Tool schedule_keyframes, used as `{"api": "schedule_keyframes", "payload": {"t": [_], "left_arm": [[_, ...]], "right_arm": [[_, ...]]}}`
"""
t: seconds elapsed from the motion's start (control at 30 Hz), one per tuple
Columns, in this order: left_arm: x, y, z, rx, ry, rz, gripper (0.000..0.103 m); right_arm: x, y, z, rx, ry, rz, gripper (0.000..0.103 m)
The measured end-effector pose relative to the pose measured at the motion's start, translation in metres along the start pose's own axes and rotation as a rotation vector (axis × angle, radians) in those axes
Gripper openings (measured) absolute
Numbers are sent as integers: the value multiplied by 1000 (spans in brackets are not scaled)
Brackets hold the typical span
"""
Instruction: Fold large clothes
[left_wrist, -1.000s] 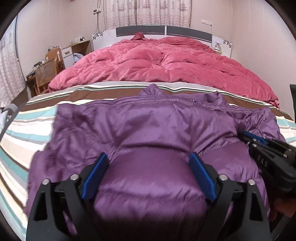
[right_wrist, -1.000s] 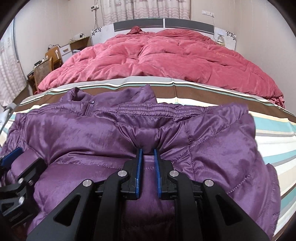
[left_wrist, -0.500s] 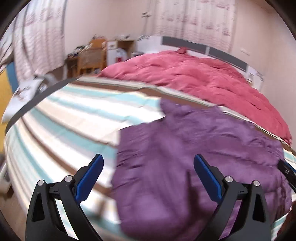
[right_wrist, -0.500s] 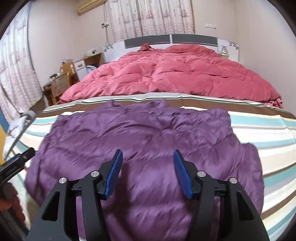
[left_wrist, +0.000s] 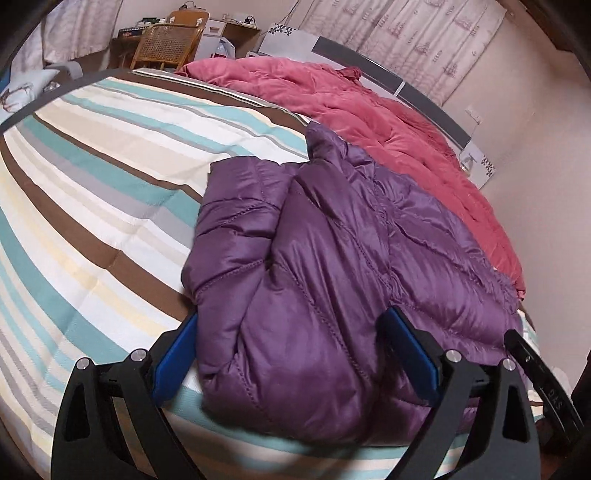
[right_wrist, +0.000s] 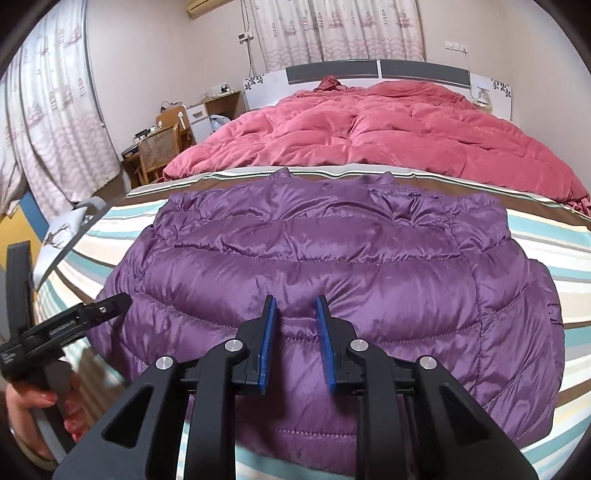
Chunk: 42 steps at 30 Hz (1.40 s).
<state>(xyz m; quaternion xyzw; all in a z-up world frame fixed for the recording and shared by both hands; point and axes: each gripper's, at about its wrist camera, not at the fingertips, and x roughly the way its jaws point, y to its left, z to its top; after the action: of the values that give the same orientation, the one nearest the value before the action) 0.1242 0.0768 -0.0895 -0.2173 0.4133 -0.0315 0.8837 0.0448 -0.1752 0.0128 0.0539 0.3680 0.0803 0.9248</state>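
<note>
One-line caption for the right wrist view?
Right gripper open above folded purple puffer jacket on striped bedsheet.

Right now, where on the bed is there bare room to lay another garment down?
The widest bare patch is the striped sheet left of the purple jacket, running to the bed's left edge. A narrower strip of sheet shows right of the jacket in the right wrist view. Beyond the jacket the red comforter covers the bed to the headboard, leaving only a thin striped band.

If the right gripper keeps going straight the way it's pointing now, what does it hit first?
Most likely the shiny purple quilted puffer jacket spread on the striped bedsheet. The right gripper points down at the jacket's middle, its jaws a little apart with nothing between them. How much gap remains is hard to judge.
</note>
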Motion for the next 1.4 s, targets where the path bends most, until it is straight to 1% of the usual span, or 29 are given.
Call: {"api": "schedule_keyframes", "payload": {"t": [0.1,0.13,0.2,0.27,0.37,0.47,0.53,0.57,0.6,0.67,0.7,0.77,0.83,0.9,0.97,1.1,1.23,1.33,1.37,1.4], "left_arm": [[6,7,-1,-65,11,-40,92],[6,10,-2,-90,8,-50,88],[7,16,-1,-139,-11,-69,85],[9,16,-1,-152,-16,-70,82],[12,13,-3,-143,-23,-64,81],[16,10,-4,-137,-36,-52,81],[16,9,-5,-153,-45,-52,77],[18,9,-6,-173,-43,-65,70],[18,9,-6,-188,-39,-80,61],[22,9,-3,-203,-19,-110,47],[23,8,-2,-211,-16,-115,44],[19,8,0,-230,-30,-131,32],[13,4,3,-232,-49,-134,27],[3,-6,6,-212,-84,-141,24],[-8,-18,11,-176,-119,-153,24],[-31,-50,19,-67,-190,-176,23],[-48,-79,23,49,-246,-170,23],[-59,-98,25,136,-288,-153,23],[-63,-102,24,157,-299,-152,23],[-67,-107,23,186,-310,-148,23]], "right_arm": [[3,3,-2,-17,18,-11,22],[7,4,-3,-22,29,-16,22],[19,4,-6,-24,67,-27,22],[30,2,-10,-15,91,-30,22],[44,0,-14,0,113,-31,22],[49,1,-17,-20,114,-41,22],[49,0,-21,-13,102,-37,22],[48,-1,-21,-11,101,-35,22],[48,-2,-22,-5,99,-33,22],[46,-2,-21,3,98,-30,22],[46,-2,-21,6,98,-29,22],[44,-3,-22,17,98,-24,22],[42,-5,-22,23,98,-23,22],[42,-5,-22,25,97,-24,22],[41,-6,-22,34,96,-21,22],[38,-9,-20,63,94,-9,22],[29,-16,-17,85,90,4,22],[15,-28,-17,154,56,46,22],[8,-33,-18,169,39,38,22],[-3,-40,-20,178,9,10,22]]}}
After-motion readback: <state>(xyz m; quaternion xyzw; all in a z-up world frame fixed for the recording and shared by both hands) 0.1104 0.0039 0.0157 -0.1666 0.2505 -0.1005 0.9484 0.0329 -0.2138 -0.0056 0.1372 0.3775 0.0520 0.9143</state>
